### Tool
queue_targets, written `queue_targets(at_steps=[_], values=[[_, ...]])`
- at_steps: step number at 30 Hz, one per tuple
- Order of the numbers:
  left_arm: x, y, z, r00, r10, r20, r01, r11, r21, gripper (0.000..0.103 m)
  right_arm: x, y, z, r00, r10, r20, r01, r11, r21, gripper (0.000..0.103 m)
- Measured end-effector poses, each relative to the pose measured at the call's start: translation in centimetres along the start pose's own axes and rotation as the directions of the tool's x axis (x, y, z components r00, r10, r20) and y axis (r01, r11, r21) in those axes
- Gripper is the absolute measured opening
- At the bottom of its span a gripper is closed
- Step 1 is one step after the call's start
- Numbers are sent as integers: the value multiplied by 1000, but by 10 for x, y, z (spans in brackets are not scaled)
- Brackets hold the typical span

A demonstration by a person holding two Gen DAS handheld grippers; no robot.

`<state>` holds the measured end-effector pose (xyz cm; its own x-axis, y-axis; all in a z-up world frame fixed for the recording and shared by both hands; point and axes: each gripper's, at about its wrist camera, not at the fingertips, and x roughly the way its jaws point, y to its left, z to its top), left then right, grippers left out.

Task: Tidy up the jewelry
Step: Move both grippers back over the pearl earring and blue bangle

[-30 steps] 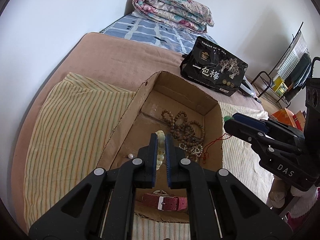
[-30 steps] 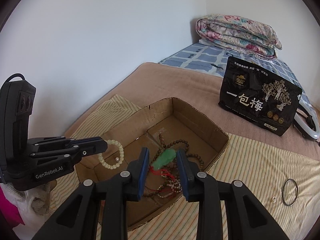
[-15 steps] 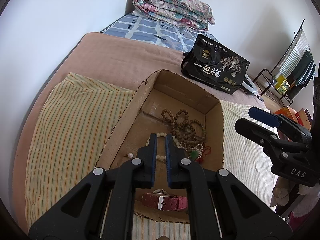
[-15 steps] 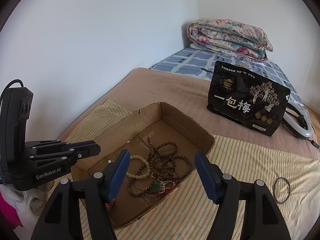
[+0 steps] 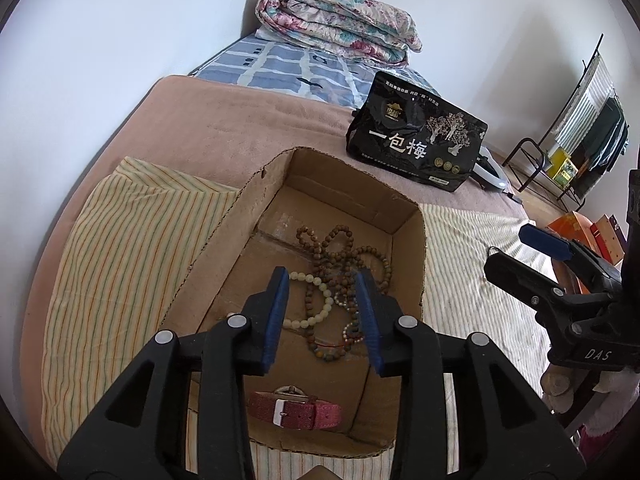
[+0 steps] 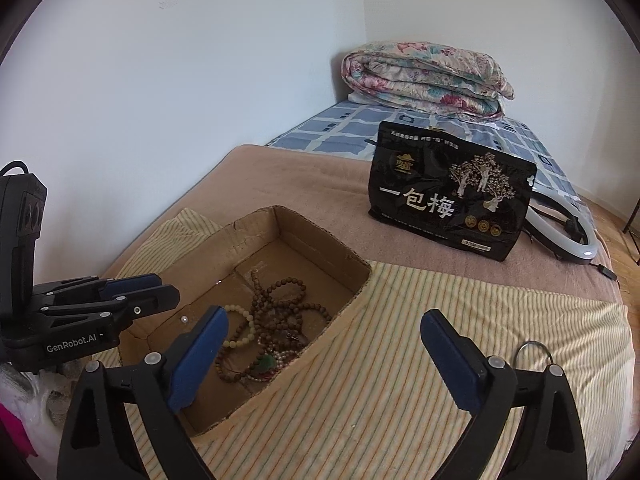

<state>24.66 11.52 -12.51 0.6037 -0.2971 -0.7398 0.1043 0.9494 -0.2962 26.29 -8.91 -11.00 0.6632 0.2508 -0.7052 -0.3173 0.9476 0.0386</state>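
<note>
An open cardboard box [image 5: 405,216] [image 6: 320,240] sits on a striped cloth. Inside lie brown bead strands [image 5: 340,252] [image 6: 280,304], a pale bead bracelet [image 5: 320,300] [image 6: 244,330], a green pendant on red cord [image 6: 266,363], a small pearl [image 6: 184,319] and a pink watch strap [image 5: 294,415]. My left gripper [image 5: 322,312] is open and empty above the box. My right gripper [image 6: 324,364] is open wide and empty over the box's right edge. A metal ring [image 6: 534,354] lies on the cloth at right.
A black snack bag [image 5: 416,146] [image 6: 448,204] stands behind the box. A folded floral quilt [image 5: 340,24] [image 6: 424,80] lies at the bed's far end. A white ring light [image 6: 568,236] lies behind the bag. A metal rack [image 5: 576,136] stands far right.
My left gripper let the pale bracelet fall into the box and opened. My right gripper dropped the green pendant into the box, opened wide and drew back to the right.
</note>
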Motion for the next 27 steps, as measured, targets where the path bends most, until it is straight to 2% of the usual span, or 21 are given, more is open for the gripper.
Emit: queue_targets(at_steps=[11,27], values=[[10,-54,-1,999,-34,2,34,998,62,34,-21,-63,-20,998,-60,3,60,997,54,101],[48,-147,-11,992,-122,-45,128,980,152,35,-39,-179,-63,986,-165,-22,166,973,158,101]])
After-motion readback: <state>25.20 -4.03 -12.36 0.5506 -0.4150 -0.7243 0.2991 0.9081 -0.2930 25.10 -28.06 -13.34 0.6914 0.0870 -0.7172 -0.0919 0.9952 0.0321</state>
